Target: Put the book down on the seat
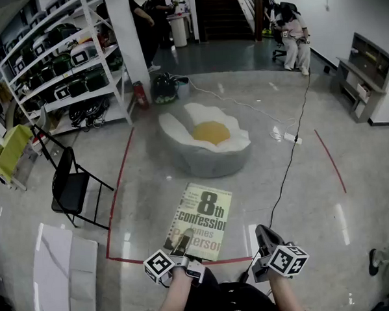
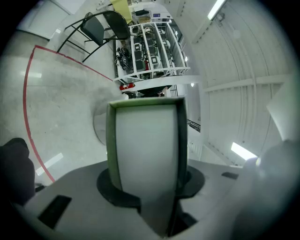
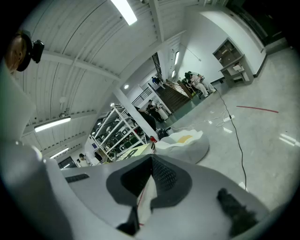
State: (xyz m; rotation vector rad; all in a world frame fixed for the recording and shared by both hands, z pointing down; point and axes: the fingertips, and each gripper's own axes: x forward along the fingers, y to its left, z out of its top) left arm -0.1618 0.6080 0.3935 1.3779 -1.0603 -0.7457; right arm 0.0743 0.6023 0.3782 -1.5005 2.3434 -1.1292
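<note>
**A:** What does the left gripper (image 1: 182, 250) have?

**B:** It is clamped on the near short edge of the book (image 1: 204, 217). The left gripper view shows the white page block, with a green cover on either side, wedged between the jaws. The jaws stand about halfway apart because the book's thickness fills them.

**A:** And the right gripper (image 1: 267, 235)?

**B:** Its pads meet at the tips with nothing between them. It hangs to the right of the book and is not touching it.

**A:** How does the book lie from the grip?

**B:** It is held out nearly flat, cover up. Its long axis runs away from the person and leans slightly right. All of its length is beyond the jaws, so the far edge leads.

**A:** Where is the seat?

**B:** The egg-shaped beanbag seat (image 1: 201, 163) sits on the floor straight ahead, in line with that axis. In the head view a strip of floor shows between the book's far edge and the seat's near wall. I can't tell how high above the cushion the book is.

**A:** There's also a folding chair (image 1: 71, 187).

**B:** It is well off to the left and out of the book's line, so I take the beanbag as the target. The left arm holds the book and is the nearer one. I think the move is to carry the book forward along its own axis and then lower it.
</note>
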